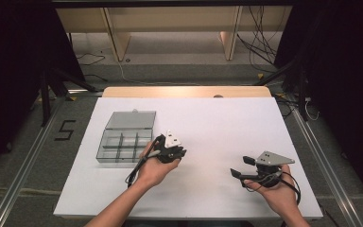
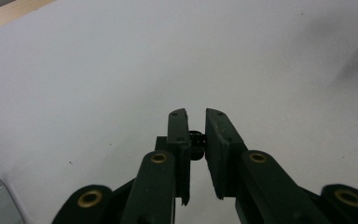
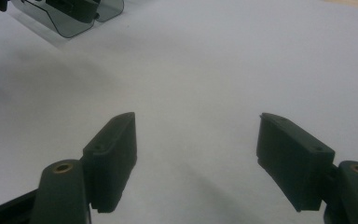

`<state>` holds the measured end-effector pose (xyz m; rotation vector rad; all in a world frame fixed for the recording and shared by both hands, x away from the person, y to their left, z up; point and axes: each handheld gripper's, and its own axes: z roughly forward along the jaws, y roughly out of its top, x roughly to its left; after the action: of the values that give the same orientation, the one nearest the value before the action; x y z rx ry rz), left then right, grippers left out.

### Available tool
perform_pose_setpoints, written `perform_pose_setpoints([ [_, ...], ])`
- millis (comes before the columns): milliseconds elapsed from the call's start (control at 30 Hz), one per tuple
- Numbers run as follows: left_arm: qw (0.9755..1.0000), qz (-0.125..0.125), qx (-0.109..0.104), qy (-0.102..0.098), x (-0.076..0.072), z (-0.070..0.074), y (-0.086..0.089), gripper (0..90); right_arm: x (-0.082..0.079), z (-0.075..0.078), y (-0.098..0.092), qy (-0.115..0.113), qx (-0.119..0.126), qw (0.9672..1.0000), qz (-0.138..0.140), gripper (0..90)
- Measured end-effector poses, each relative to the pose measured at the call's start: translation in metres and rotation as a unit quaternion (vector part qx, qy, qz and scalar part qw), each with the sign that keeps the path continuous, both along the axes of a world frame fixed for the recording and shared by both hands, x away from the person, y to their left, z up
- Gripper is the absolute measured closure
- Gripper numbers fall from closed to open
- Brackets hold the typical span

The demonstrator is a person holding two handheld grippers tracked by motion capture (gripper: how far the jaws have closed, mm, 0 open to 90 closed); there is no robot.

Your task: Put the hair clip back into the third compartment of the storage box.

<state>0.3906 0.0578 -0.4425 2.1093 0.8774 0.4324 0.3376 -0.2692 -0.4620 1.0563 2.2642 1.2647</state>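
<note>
Nearest, the right gripper [image 1: 238,166] hangs over the bare white table [image 1: 217,123], its jaws spread wide with nothing between them. Further in, the left gripper [image 2: 196,135] has its jaws pressed nearly together, pinching a small dark object [image 2: 196,140], too blurred to identify. Just beyond it sits an open grey compartment box [image 1: 123,142]. A "5" [image 1: 65,130] marks the floor to the left.

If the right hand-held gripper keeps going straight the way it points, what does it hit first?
Probably nothing but the bare white table. The right hand-held gripper, jaws open, points across empty surface; the clear box lies off to the upper left of its view, outside that line. Depth is hard to judge.
</note>
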Motion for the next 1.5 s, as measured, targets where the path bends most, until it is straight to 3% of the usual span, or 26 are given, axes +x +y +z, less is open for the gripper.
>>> perform_pose_setpoints([
  [1500,0.9995,0.026,0.005,-0.015,0.010,0.016,0.022,79.8,0.000,0.000,0.000,0.000,-0.001,1.0000,0.001,29.5],
])
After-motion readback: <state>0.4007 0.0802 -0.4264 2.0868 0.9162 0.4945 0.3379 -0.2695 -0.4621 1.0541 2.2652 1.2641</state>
